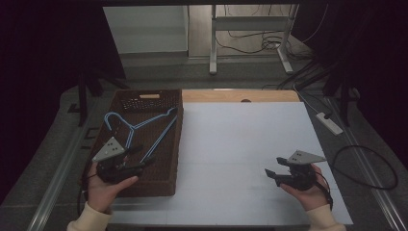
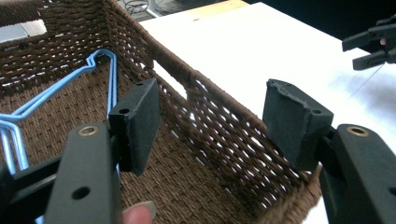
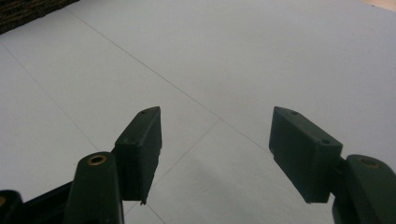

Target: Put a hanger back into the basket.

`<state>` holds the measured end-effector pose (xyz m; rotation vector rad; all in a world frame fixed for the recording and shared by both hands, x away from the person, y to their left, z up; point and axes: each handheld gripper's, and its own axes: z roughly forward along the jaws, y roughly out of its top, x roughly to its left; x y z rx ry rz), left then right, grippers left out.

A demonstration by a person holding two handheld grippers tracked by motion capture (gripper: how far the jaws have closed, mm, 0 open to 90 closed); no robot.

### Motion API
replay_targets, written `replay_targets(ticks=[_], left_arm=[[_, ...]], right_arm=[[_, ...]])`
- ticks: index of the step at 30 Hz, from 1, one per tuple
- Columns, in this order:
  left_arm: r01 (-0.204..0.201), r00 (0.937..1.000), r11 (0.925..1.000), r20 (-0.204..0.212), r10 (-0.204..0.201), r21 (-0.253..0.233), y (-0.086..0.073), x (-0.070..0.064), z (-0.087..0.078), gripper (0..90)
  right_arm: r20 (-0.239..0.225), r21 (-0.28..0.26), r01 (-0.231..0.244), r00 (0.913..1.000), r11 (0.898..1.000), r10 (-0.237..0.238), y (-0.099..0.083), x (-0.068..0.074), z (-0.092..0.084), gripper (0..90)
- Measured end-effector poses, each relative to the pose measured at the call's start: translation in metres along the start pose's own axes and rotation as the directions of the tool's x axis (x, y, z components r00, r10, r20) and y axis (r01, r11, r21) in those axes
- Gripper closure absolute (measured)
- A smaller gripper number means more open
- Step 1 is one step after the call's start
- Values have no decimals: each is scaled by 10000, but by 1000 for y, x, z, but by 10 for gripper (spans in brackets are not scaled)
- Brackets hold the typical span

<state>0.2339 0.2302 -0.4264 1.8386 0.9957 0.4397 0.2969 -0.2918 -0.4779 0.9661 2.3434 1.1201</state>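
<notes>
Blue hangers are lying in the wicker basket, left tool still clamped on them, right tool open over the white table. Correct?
Not quite. The left tool is open with nothing between its pads, as the left gripper view shows; the blue hangers lie loose in the wicker basket. The right tool is open over the white table.

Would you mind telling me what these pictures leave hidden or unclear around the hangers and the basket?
- Blue hangers: in the high view the wires overlap, so their number is unclear; the left gripper covers their lower ends.
- Same hangers, left gripper view: cut off by the left edge and a finger.
- Basket: its near wall's inner face is hidden in the high view.
- Right gripper: open, nothing between its fingers.
</notes>
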Motion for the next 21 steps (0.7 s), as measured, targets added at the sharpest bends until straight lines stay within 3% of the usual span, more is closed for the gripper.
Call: replay_targets(ticks=[8,13,14,21], left_arm=[[4,9999,9999,-109,-3,120,-14,-3,1,356],[-2,9999,9999,-128,4,106,-15,-3,1,357],[-102,9994,9999,-318,103,30,-15,-4,2,361],[-104,9997,9999,-235,108,135,-17,-3,3,359]], right_arm=[[30,-55,-13,10000,10000,13,0,-1,-2,351],[49,-90,-67,10000,9999,68,-1,-3,-3,351],[43,-100,-62,10000,9999,62,-1,-3,-3,351],[-44,-165,36,10000,9999,-37,-1,-2,-3,351]])
